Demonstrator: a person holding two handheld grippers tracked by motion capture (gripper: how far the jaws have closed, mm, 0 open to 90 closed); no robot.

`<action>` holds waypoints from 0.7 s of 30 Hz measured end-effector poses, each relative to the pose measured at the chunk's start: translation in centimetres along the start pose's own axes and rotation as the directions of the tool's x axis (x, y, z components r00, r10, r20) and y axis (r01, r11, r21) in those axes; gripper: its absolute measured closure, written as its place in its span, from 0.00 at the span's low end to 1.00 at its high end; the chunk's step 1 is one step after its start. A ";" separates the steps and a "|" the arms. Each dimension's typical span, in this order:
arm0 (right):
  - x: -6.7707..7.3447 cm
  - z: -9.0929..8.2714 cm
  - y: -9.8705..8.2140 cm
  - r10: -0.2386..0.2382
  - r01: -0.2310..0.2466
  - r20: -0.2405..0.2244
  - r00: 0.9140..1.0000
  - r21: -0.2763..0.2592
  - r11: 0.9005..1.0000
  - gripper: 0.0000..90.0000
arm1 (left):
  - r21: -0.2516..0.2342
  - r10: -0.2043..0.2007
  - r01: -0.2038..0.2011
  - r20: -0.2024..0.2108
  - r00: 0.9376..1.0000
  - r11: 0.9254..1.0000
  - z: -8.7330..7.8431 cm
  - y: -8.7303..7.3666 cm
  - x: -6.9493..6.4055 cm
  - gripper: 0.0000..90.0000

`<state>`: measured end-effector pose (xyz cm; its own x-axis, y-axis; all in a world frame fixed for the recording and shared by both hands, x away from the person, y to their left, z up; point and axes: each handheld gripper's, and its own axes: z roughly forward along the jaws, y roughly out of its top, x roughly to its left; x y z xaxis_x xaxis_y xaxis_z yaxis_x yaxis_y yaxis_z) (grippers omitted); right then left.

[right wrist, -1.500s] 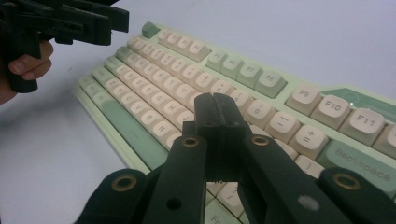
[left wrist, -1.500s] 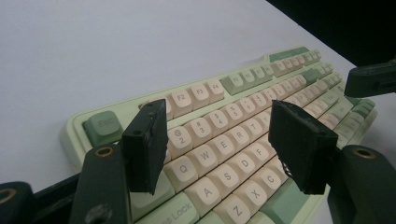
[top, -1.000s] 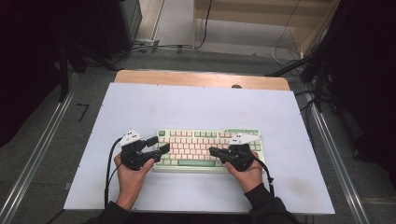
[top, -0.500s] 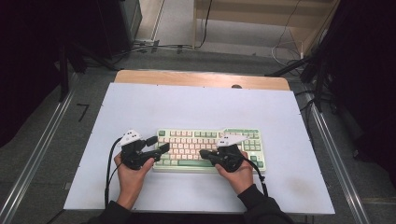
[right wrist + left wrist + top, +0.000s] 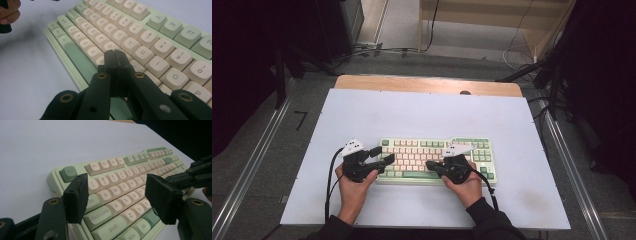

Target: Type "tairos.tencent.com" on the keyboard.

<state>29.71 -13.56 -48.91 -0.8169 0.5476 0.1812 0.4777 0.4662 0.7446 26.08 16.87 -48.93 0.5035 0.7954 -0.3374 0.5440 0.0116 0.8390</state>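
Observation:
A pale green keyboard [image 5: 437, 160] with cream keys lies on the white table top, near the front. My left gripper [image 5: 383, 154] hovers at the keyboard's left end, jaws open, with nothing between them. In the left gripper view the open gripper [image 5: 117, 197] frames the Tab, Caps Lock and letter keys of the keyboard [image 5: 107, 163]. My right gripper [image 5: 429, 165] is shut and empty, and it points left over the lower middle rows. In the right gripper view the closed tips of the gripper [image 5: 115, 53] sit just above the letter keys of the keyboard [image 5: 155, 32], near the space bar.
The white sheet [image 5: 412, 115] covers the table, with a wooden strip [image 5: 427, 84] along its far edge. Metal rails [image 5: 252, 170] run down both sides. Cables lie on the floor beyond. The hand holding the left gripper [image 5: 8, 12] shows at the top left of the right gripper view.
My right gripper has shifted a little to the left over the keyboard. The left gripper has stayed where it was.

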 end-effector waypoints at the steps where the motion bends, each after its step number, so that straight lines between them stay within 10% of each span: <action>1: 0.0 0.0 0.0 0.000 0.000 0.001 1.000 0.001 1.000 0.97 | 0.001 -0.001 0.001 0.001 1.000 1.000 0.0 0.0 0.0 0.40; 21: 0.0 0.4 -0.1 -0.007 0.007 0.013 1.000 0.018 1.000 0.97 | 0.009 -0.001 0.000 0.006 1.000 1.000 0.1 0.0 0.0 0.40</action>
<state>29.75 -13.30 -49.27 -0.8158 0.5535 0.1677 0.4782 0.4825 0.7338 26.09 16.80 -48.99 0.5075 0.7915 -0.3406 0.5500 0.0067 0.8351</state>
